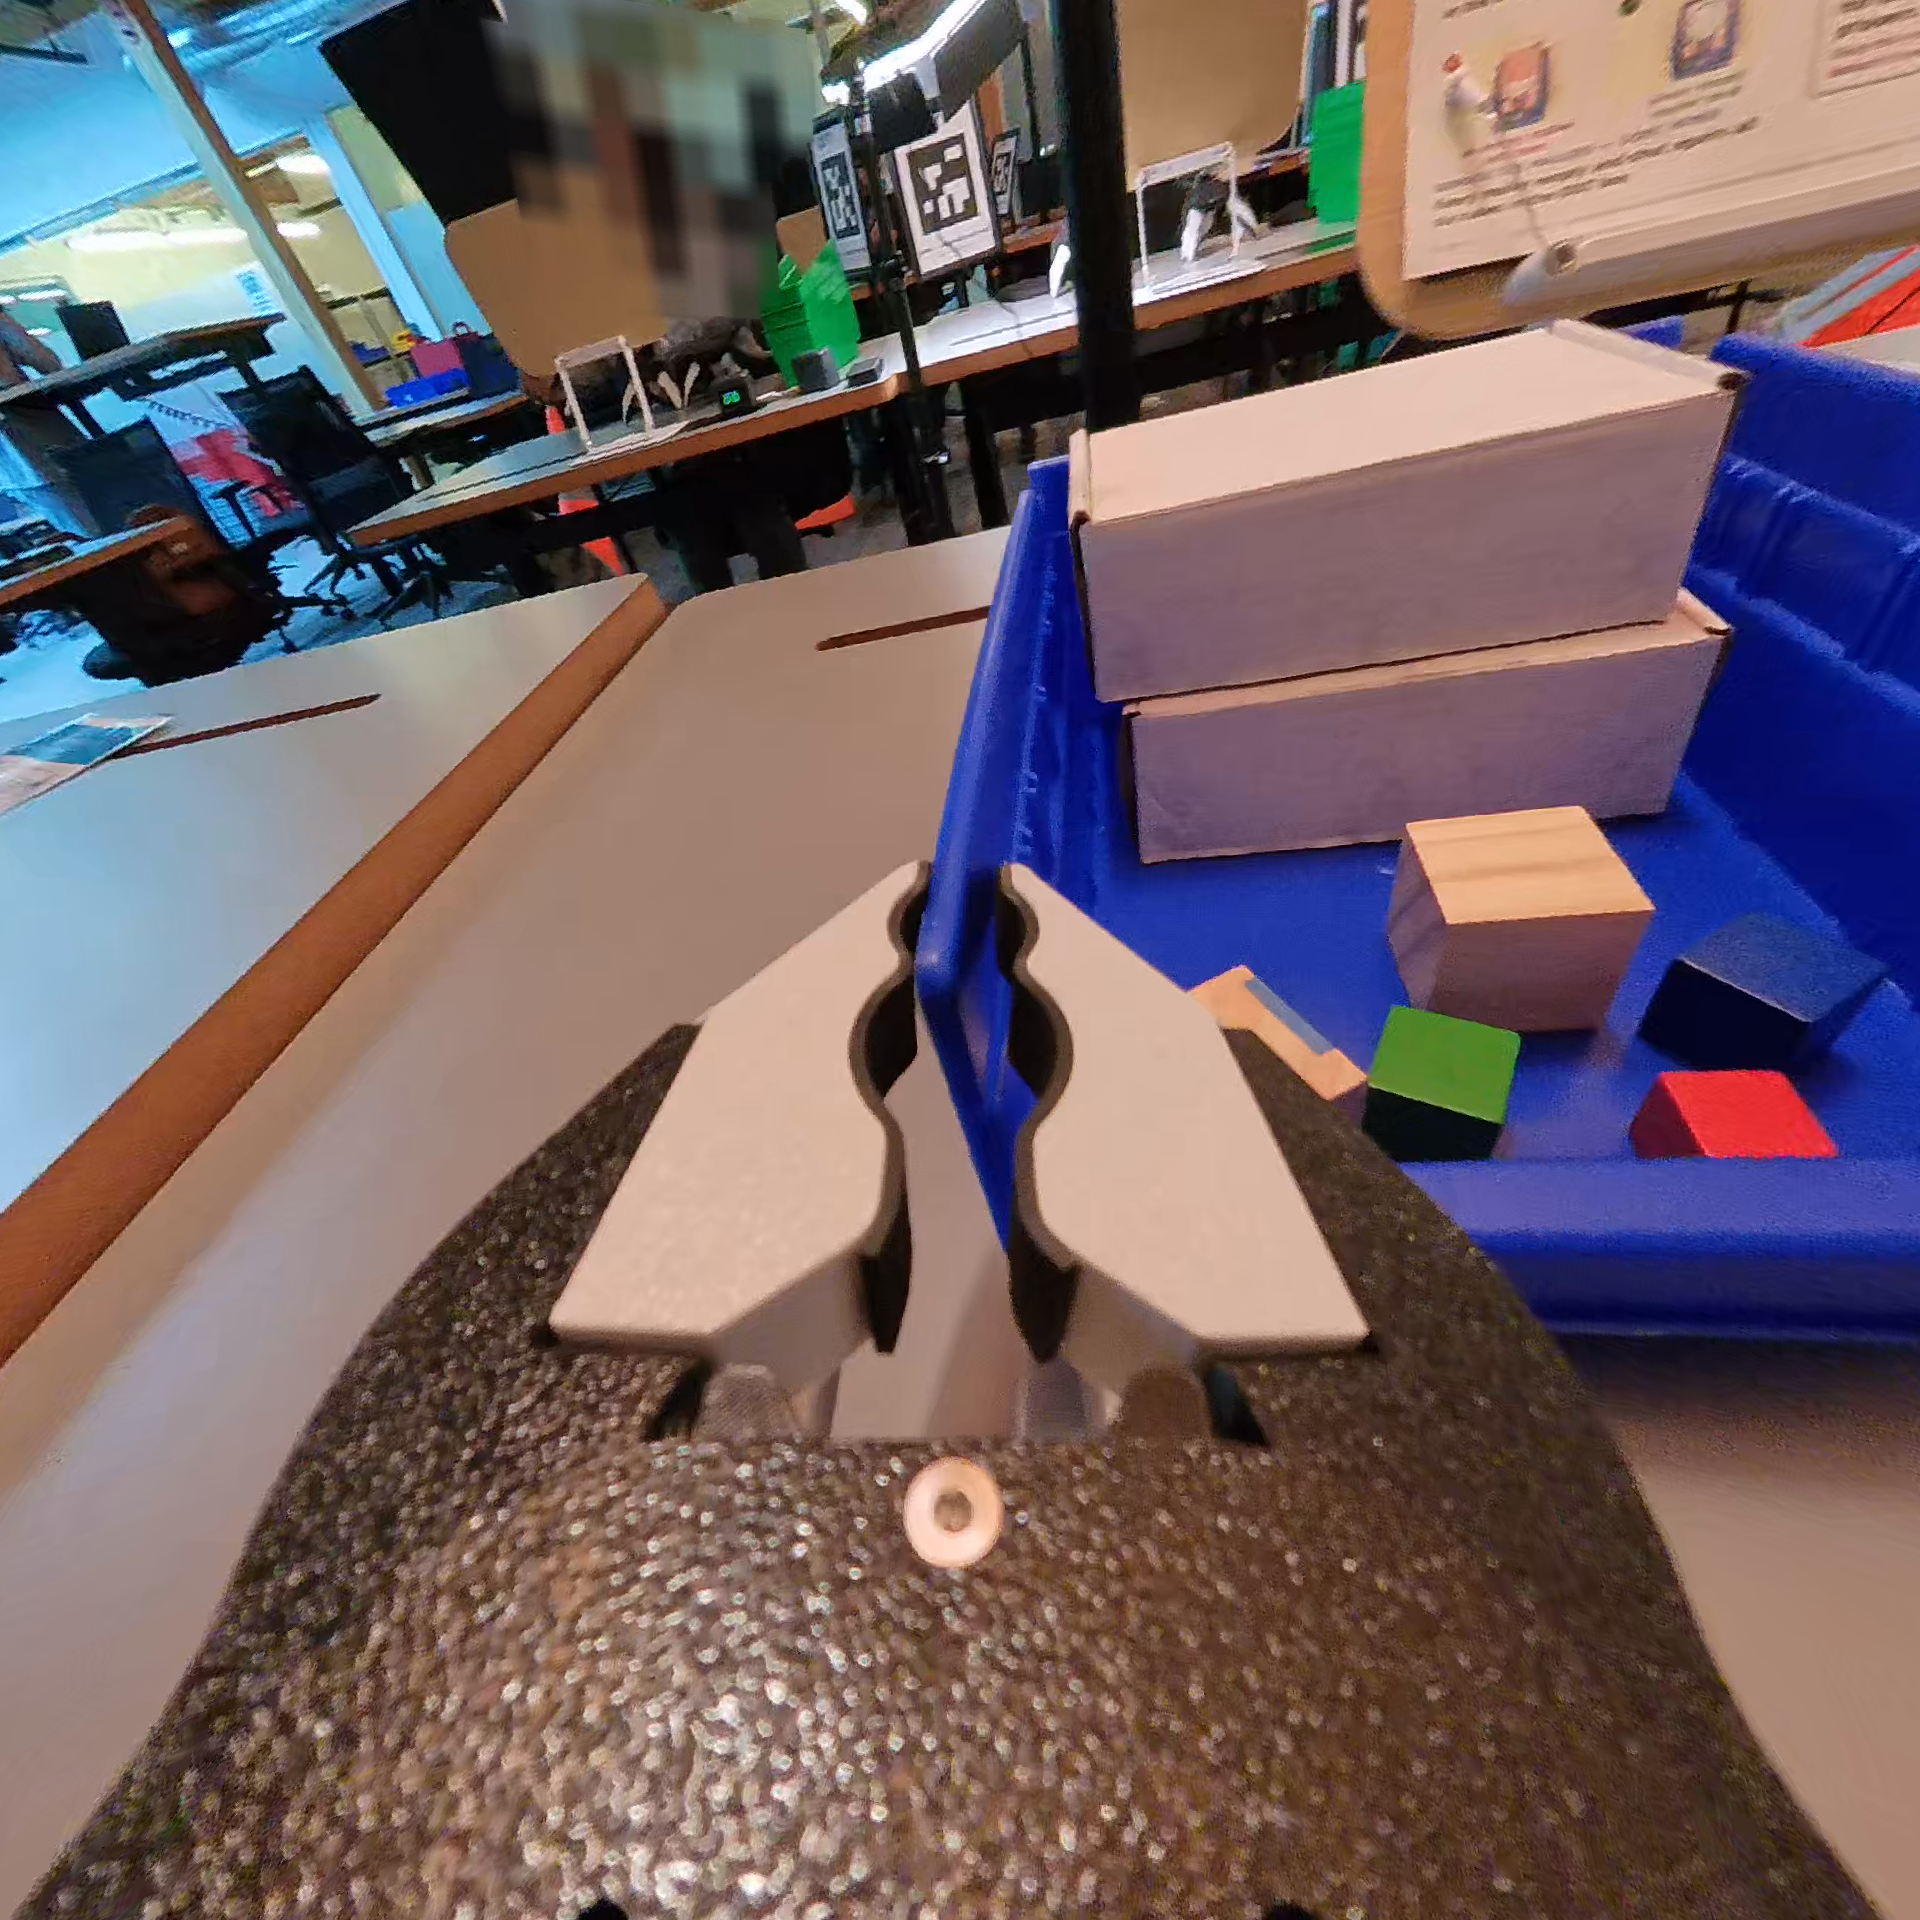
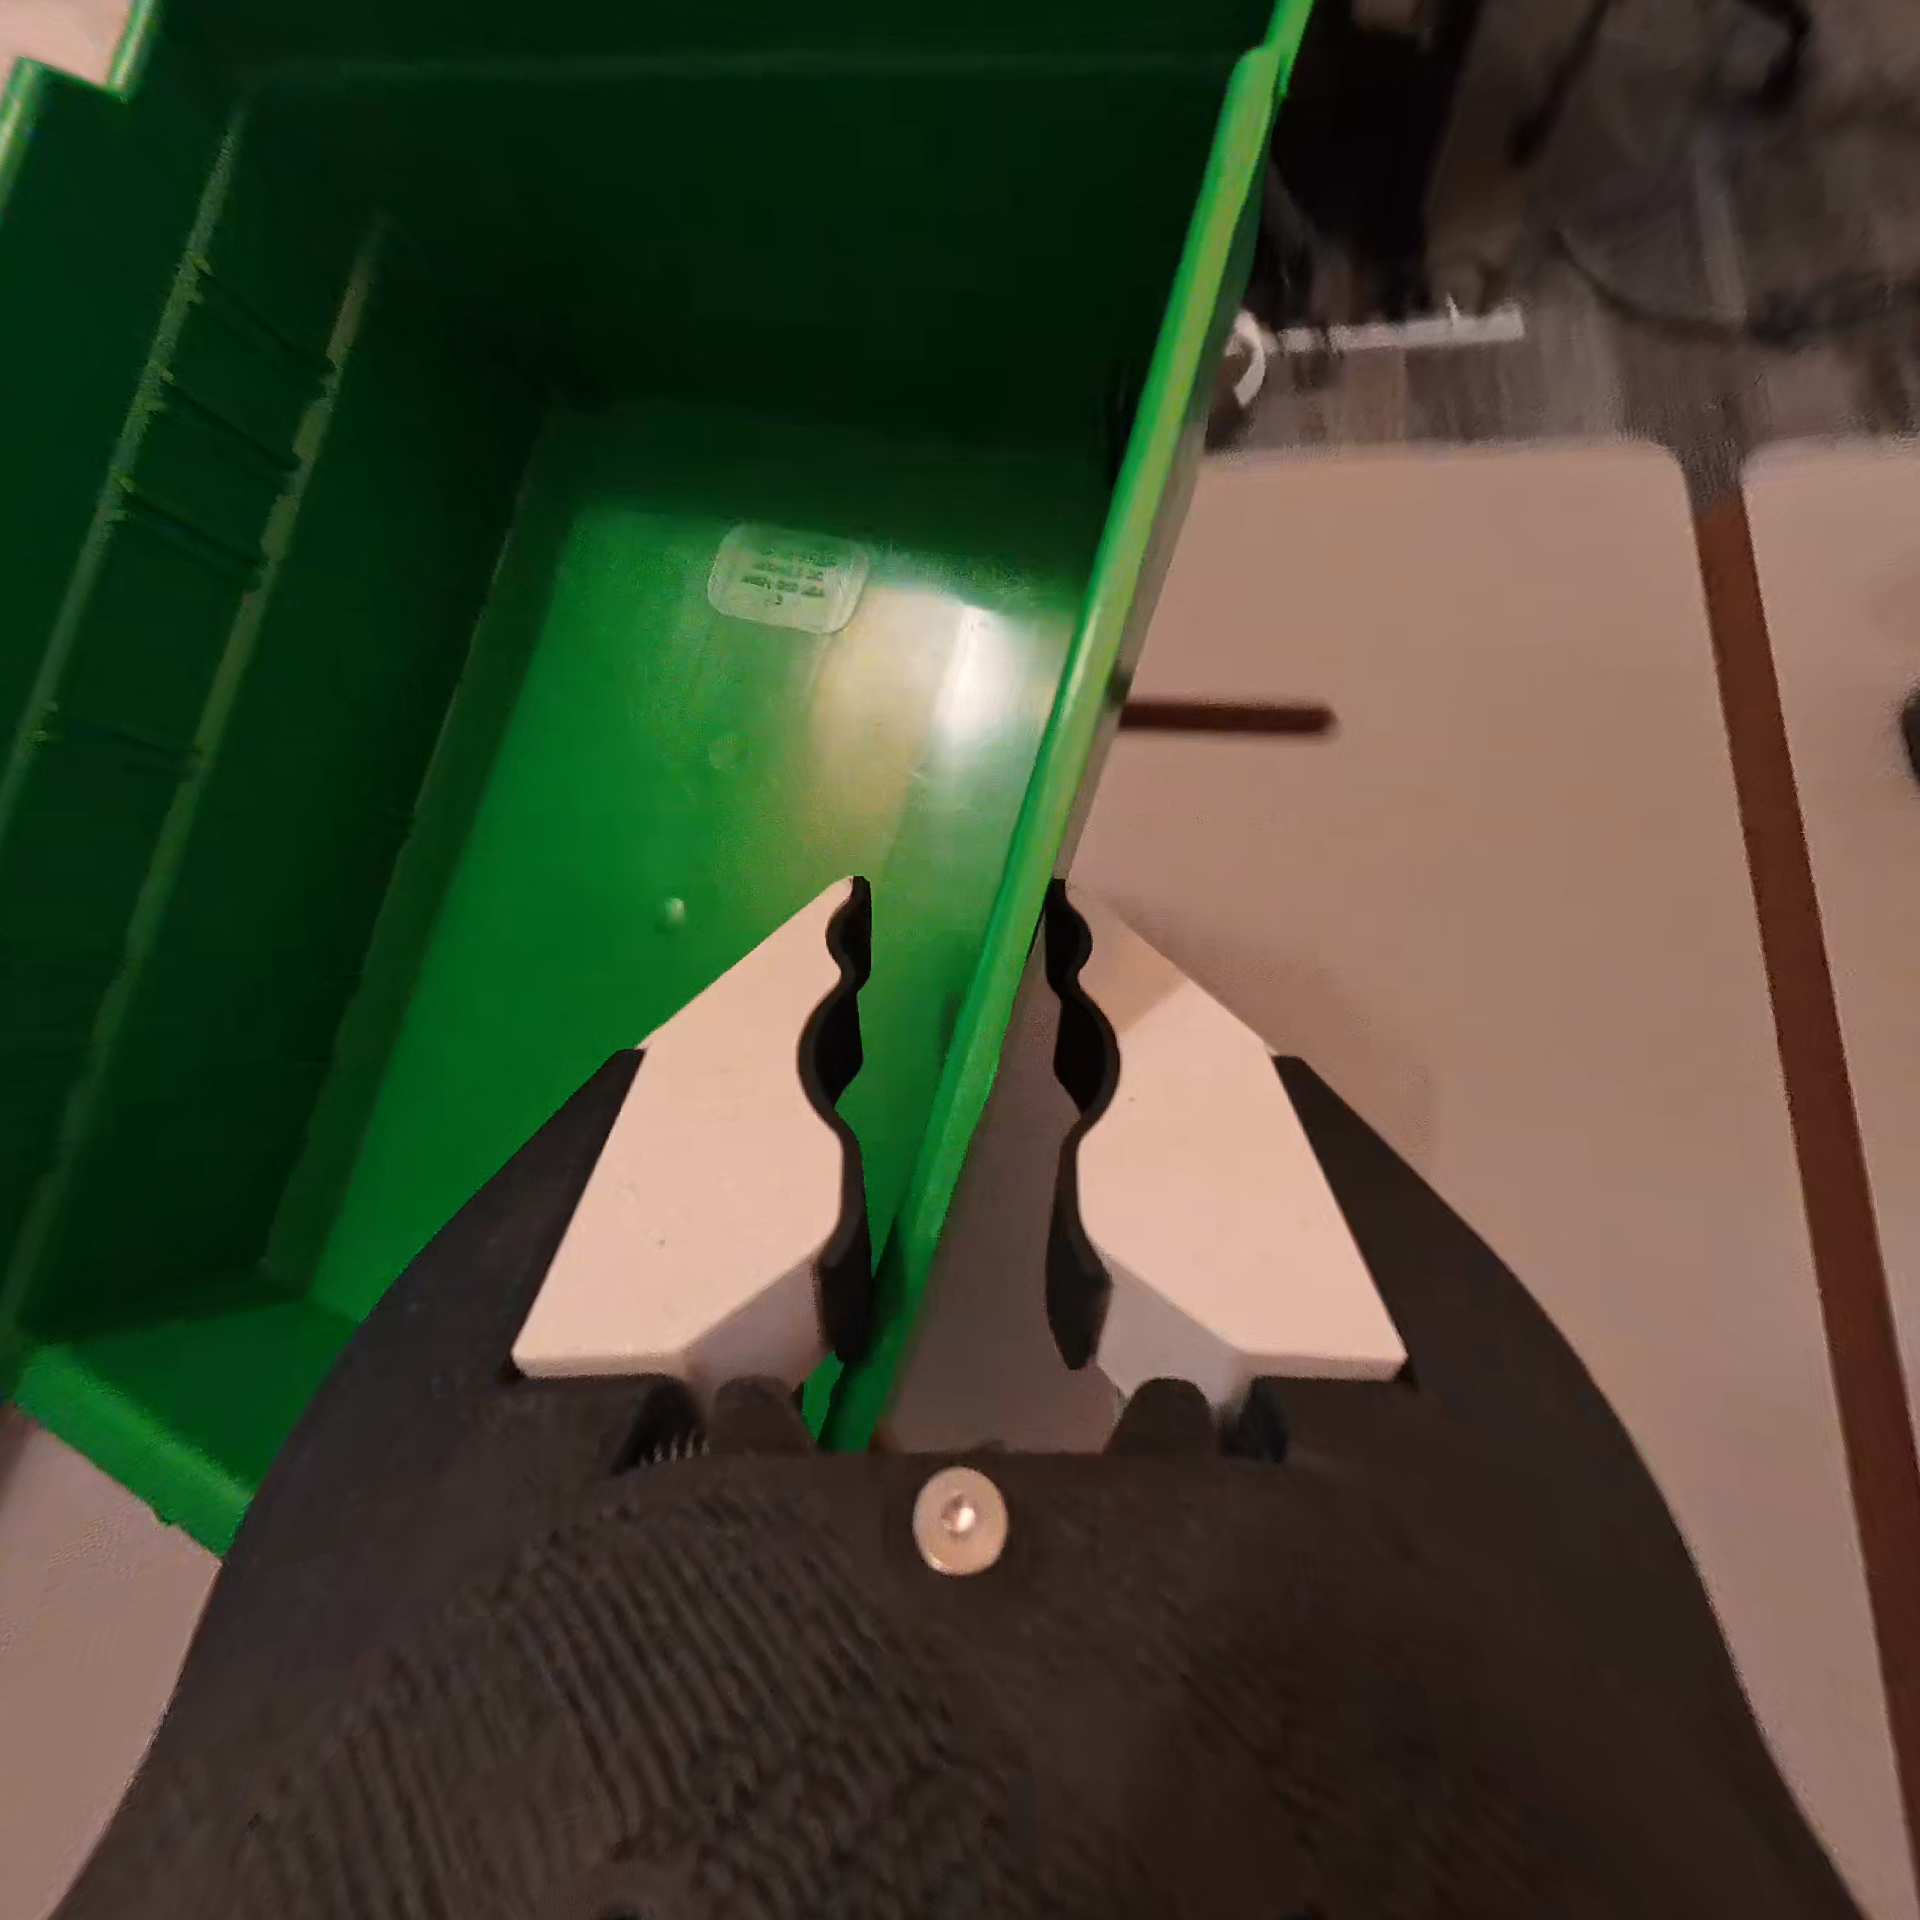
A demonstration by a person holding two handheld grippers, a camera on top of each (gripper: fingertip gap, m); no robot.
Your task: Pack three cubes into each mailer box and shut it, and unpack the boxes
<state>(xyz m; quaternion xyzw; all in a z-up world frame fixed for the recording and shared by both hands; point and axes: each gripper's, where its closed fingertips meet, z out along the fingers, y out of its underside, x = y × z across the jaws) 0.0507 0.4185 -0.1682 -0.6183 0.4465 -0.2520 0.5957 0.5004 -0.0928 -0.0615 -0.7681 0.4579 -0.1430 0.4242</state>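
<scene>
The left claw [image 1: 961, 883] sits at the near left corner of a blue bin [image 1: 1039, 727] on the bench [image 1: 727, 831]. Its two fingers [image 1: 790, 1122] are only a little way apart, and the bin's corner wall stands in the gap between them. I cannot tell if they are squeezing the wall.

Inside the blue bin are two white mailer boxes [image 1: 1382, 551], both shut, one stacked on top of the other at the far end. In front of them lie a big plain wooden cube [image 1: 1507, 914], a green cube [image 1: 1439, 1081], a red cube [image 1: 1730, 1112] and a dark blue cube [image 1: 1756, 987]. A piece of another wooden block [image 1: 1278, 1029] peeks out just beside the claw's right finger.

The right claw [image 2: 951, 883] is part way open. The thin side wall of a green bin [image 2: 623, 727] runs slanted through the gap. The left finger [image 2: 717, 1143] is inside the bin and the right finger [image 2: 1195, 1143] is outside, over the bench [image 2: 1403, 831]. The wall touches the left finger low down, but there is a gap at the right finger, so the claw is not clamped on it.
</scene>
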